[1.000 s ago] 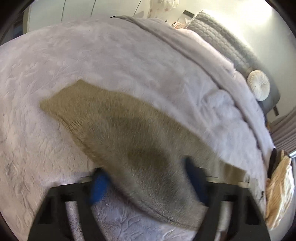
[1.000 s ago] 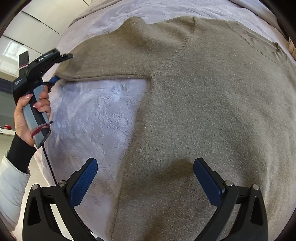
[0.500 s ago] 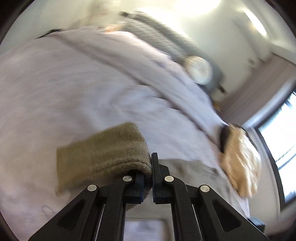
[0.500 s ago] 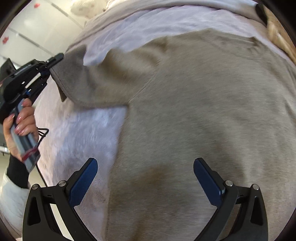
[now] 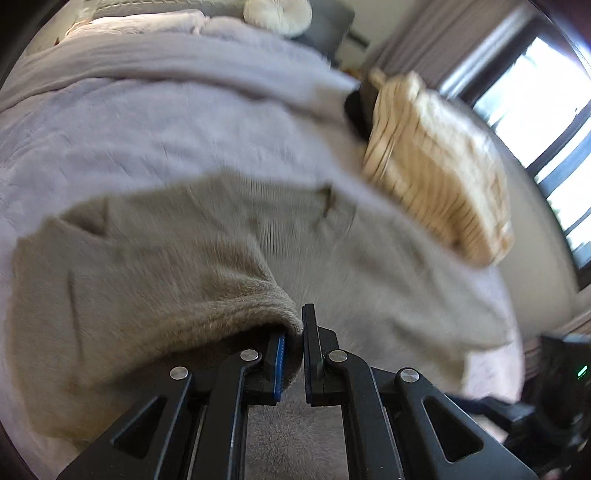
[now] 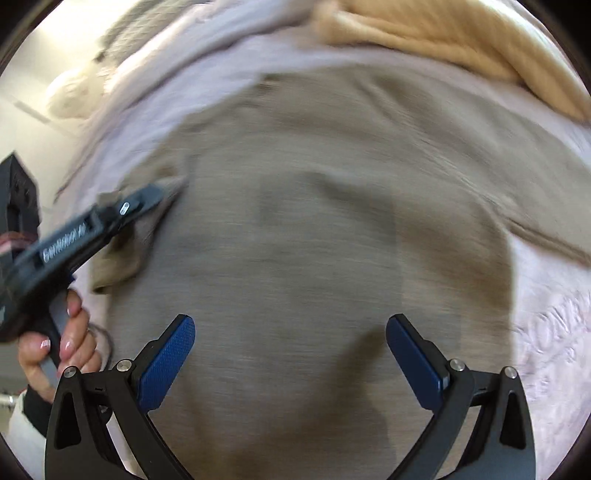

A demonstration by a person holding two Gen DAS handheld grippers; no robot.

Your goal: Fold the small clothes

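Note:
A tan knit sweater [image 6: 314, 258] lies spread on the pale bed blanket [image 5: 147, 122]. My left gripper [image 5: 293, 339] is shut on the sweater's sleeve cuff [image 5: 236, 306] and holds it lifted over the sweater's body [image 5: 369, 266]. In the right wrist view the left gripper [image 6: 147, 195] pinches the sleeve at the sweater's left side. My right gripper [image 6: 291, 354] is open and empty, hovering just above the lower middle of the sweater.
A folded cream knit garment [image 5: 436, 166] lies on the bed beyond the sweater, also at the top of the right wrist view [image 6: 461, 44]. A round white cushion [image 5: 277, 14] sits by the headboard. A window [image 5: 546, 122] is to the right.
My left gripper closed on the sleeve cuff, lifted it and carried it inward over the sweater's body. My right gripper stayed open while moving over the sweater.

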